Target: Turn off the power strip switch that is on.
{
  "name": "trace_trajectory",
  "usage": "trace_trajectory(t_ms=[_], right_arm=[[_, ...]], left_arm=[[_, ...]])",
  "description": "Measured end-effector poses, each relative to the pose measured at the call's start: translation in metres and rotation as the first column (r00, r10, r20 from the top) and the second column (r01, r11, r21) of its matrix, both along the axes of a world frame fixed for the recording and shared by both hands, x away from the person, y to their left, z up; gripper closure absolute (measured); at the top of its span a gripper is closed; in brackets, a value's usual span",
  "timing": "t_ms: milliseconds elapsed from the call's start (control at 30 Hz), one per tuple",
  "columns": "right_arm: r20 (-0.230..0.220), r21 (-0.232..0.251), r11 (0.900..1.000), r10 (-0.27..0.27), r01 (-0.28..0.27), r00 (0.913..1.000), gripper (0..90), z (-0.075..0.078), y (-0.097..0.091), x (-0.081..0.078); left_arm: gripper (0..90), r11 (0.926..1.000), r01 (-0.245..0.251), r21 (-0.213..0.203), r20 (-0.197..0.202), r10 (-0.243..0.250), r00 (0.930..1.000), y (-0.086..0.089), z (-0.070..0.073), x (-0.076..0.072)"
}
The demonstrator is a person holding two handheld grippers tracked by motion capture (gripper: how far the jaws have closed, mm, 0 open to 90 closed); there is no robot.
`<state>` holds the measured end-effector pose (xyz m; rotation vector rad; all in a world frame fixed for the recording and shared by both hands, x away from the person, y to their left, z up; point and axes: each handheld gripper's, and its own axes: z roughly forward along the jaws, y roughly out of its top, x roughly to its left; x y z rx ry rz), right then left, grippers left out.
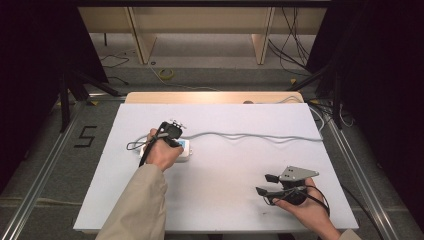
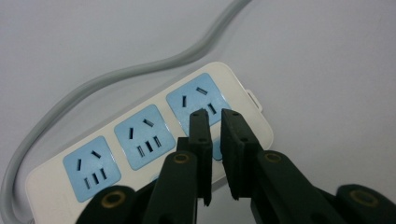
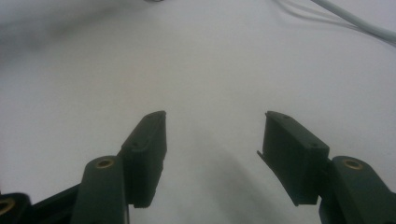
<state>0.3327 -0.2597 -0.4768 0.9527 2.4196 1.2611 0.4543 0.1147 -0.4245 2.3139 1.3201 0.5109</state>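
The power strip (image 2: pixel 154 140) lies left of the table's (image 1: pixel 225 200) middle, all three sockets empty, its cord (image 1: pixel 250 135) trailing right. The left gripper (image 2: pixel 214 113) hovers over its end socket, jaws a narrow slit, holding nothing. The right gripper (image 3: pixel 212 140) rests wide and empty. I'd say the work has barely begun.

white table (image 1: pixel 225 200), floor number five (image 1: pixel 86 136)
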Motion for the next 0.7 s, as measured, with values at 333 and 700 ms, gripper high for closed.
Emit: trace_trajectory(t_ms=[333,700], right_arm=[[0.0,0.0,1.0,0.0,0.0,1.0,40.7,0.0,0.0,0.0],[-0.001,-0.002,1.0,0.003,-0.003,1.0,40.7,0.0,0.001,0.0]], left_arm=[[69.2,0.9975,-0.008,-0.071,0.03,0.01,0.9995,0.008,0.008,-0.012],[54.3,0.9834,0.015,-0.181,0.075,-0.001,0.9972,0.021,0.005,-0.027]])
